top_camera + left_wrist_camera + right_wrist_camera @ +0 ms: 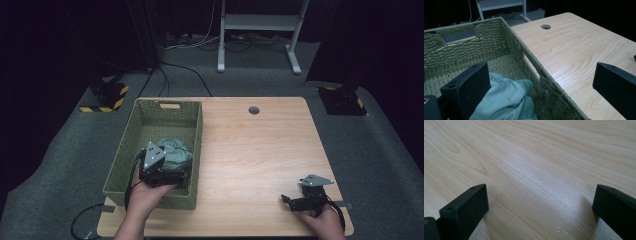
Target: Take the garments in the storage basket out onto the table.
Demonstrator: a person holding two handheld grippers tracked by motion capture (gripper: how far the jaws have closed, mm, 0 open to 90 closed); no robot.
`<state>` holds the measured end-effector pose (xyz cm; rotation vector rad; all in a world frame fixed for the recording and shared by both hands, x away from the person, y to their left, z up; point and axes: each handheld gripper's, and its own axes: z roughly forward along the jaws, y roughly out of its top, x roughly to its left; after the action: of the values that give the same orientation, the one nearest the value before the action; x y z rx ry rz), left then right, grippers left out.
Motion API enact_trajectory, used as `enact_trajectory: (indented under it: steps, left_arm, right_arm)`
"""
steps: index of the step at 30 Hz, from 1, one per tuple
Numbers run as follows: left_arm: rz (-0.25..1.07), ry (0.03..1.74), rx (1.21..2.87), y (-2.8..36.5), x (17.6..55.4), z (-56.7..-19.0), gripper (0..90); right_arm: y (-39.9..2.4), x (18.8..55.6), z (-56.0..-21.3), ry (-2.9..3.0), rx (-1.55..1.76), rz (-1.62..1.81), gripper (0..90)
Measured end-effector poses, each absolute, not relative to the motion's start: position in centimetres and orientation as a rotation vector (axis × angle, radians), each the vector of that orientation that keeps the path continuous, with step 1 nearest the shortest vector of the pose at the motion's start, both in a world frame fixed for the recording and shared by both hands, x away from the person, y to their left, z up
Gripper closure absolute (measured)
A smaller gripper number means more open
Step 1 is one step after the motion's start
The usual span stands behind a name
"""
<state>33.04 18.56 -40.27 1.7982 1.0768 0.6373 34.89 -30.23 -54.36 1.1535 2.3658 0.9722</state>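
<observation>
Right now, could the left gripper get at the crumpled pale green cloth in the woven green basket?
Probably yes. The left gripper hangs open at the woven green basket's near right wall, the crumpled pale green cloth just below one jaw. Only that wall, between the jaws, might hinder it.

Both grippers are black: the left gripper (172, 176) and the right gripper (286, 199) each carry a grey three-cornered plate, blocky jaws with small screw holes, and a black cable.

The high view looks forward and down on the whole table (260, 150) from above its near edge. The left gripper view sits low at the basket (511, 42), close to its right wall, facing the table's far edge. The right gripper view looks closely down at bare tabletop. All three views share the tabletop; the high and left gripper views share the basket and the cloth (506, 100).
</observation>
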Motion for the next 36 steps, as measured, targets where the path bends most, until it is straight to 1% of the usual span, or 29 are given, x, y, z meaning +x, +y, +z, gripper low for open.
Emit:
enact_trajectory:
  steps: [11, 23, 36]
  left_arm:
    - [0.610, 1.095, 1.780, 18.8, 34.2, -40.0, 1.4]
    - [0.625, 1.143, 1.786, 19.3, 36.0, -40.5, 1.5]
    - [0.643, 1.156, 1.796, 19.6, 37.6, -40.9, 1.6]
  right_arm:
    - [-30.3, 34.9, -54.4, 2.366, 1.154, 0.976, 0.1]
    - [-30.3, 34.9, -54.4, 2.366, 1.155, 0.978, 0.1]
    - [-30.3, 34.9, -54.3, 2.367, 1.157, 0.981, 0.1]
